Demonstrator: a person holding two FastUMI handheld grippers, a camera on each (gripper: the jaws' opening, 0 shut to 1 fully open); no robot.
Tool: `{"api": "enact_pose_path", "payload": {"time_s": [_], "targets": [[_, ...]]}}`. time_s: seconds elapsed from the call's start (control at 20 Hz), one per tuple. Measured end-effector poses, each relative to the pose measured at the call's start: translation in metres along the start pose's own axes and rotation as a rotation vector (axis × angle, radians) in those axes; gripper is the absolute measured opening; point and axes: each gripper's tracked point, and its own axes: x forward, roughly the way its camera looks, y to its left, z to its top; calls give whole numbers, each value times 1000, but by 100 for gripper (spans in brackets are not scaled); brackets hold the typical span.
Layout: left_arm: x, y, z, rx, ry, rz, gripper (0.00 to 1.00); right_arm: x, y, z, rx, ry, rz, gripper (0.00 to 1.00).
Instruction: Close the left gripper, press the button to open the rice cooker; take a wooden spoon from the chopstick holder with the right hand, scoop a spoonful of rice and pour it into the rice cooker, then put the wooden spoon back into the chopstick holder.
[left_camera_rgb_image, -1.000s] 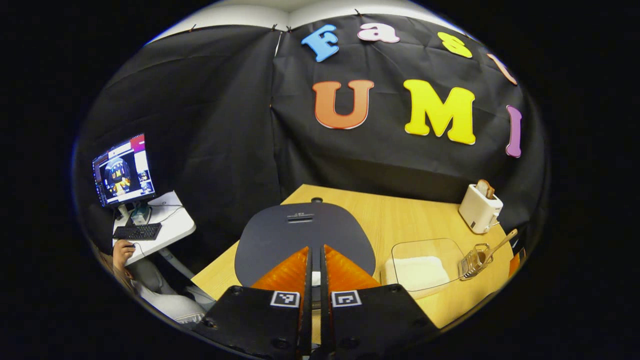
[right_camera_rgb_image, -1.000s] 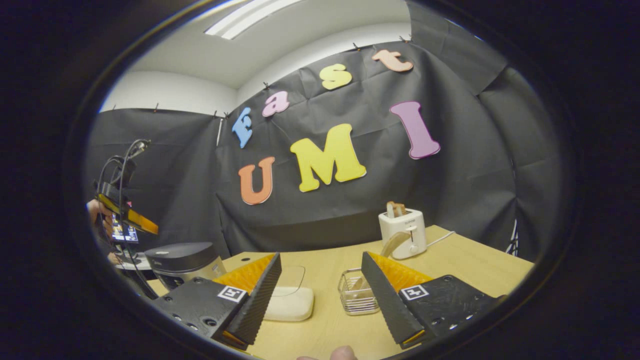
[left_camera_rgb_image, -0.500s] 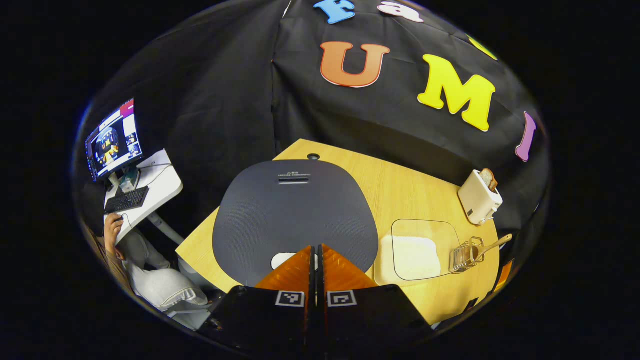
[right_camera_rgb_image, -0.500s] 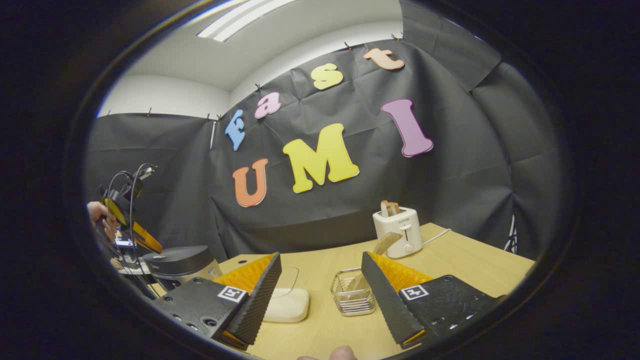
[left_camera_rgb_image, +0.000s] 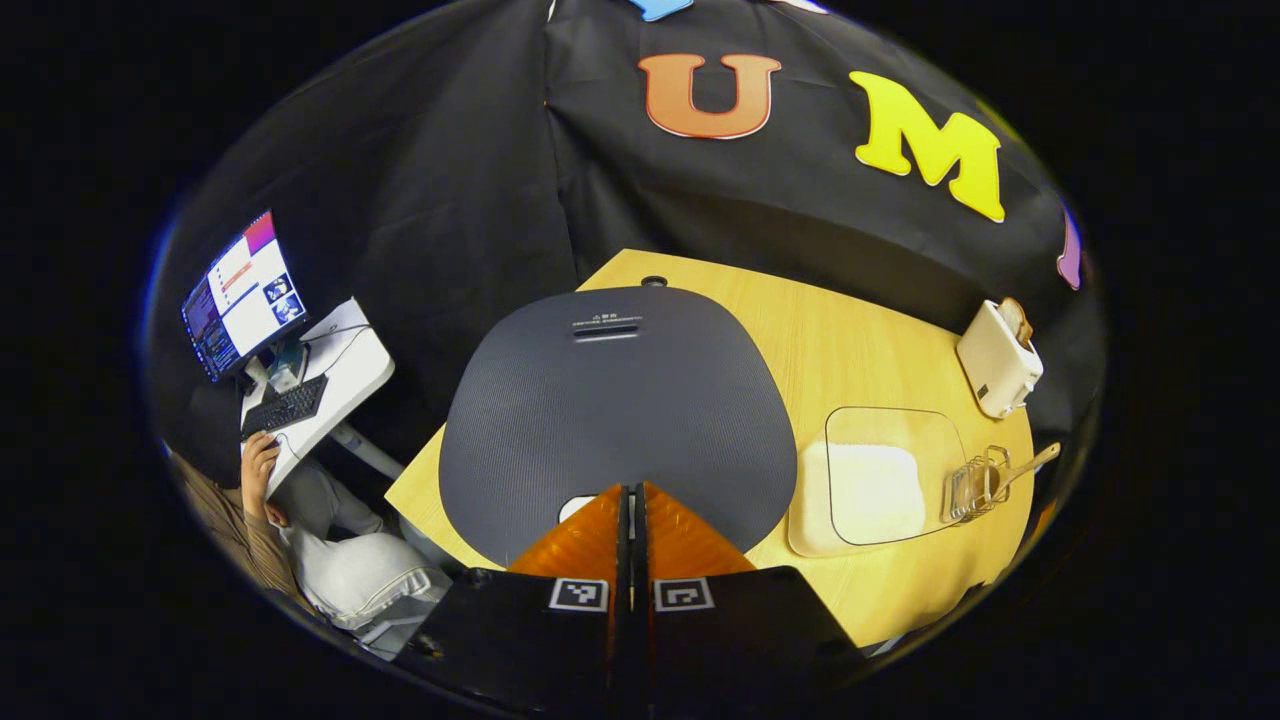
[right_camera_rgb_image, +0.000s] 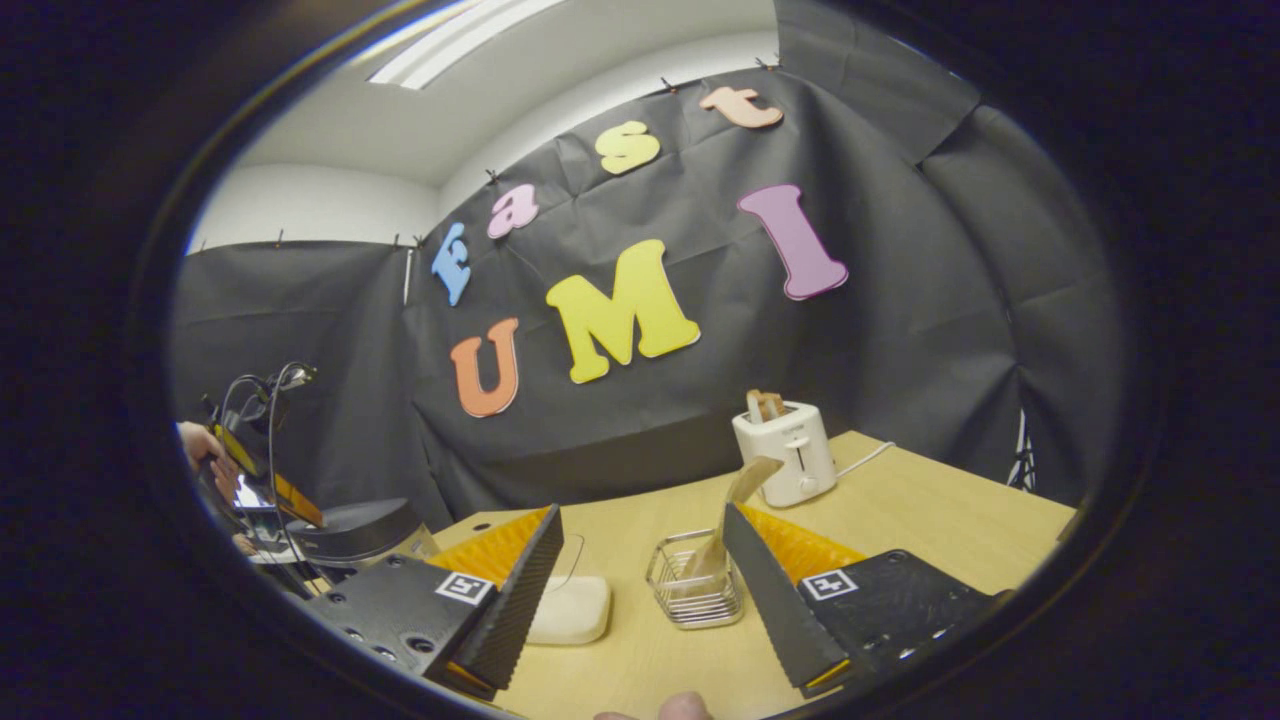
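Black cloth hangs behind a wooden table (left_camera_rgb_image: 850, 340). In the left gripper view, the left gripper (left_camera_rgb_image: 631, 490) sits at the bottom middle of the frame, with its two fingers pressed together and nothing between them. Its tips are over the front edge of the dark rice cooker (left_camera_rgb_image: 615, 400), whose lid is down and takes up the middle. To the right lies a clear dish of rice (left_camera_rgb_image: 875, 485). At the right edge stands the wire chopstick holder (left_camera_rgb_image: 972, 485) with the wooden spoon (left_camera_rgb_image: 1025, 468) in it. A white toaster (left_camera_rgb_image: 995, 358) is at the upper right.

In the right gripper view, the right gripper (right_camera_rgb_image: 640, 525) is at the bottom, wide open and holding nothing. The chopstick holder (right_camera_rgb_image: 693, 585) shows between its fingers, with the spoon (right_camera_rgb_image: 735, 510) leaning up.
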Motion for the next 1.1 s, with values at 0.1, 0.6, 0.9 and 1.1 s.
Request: {"api": "enact_pose_path", "payload": {"time_s": [0.1, 0.6, 0.9, 1.1], "targets": [[0, 0, 3, 63, -51, 26, 3, -1, 0, 4, 6, -9, -2, 95], [-43, 3, 66, 18, -359, 72, 3, -7, -2, 17, -15, -40, -17, 96], [-80, 21, 125, -18, -610, 82, 87, -10, -6, 23, -35, -44, -23, 96], [-93, 22, 119, -32, -649, 29, 100, -16, -4, 35, -79, -69, -22, 95]]}}
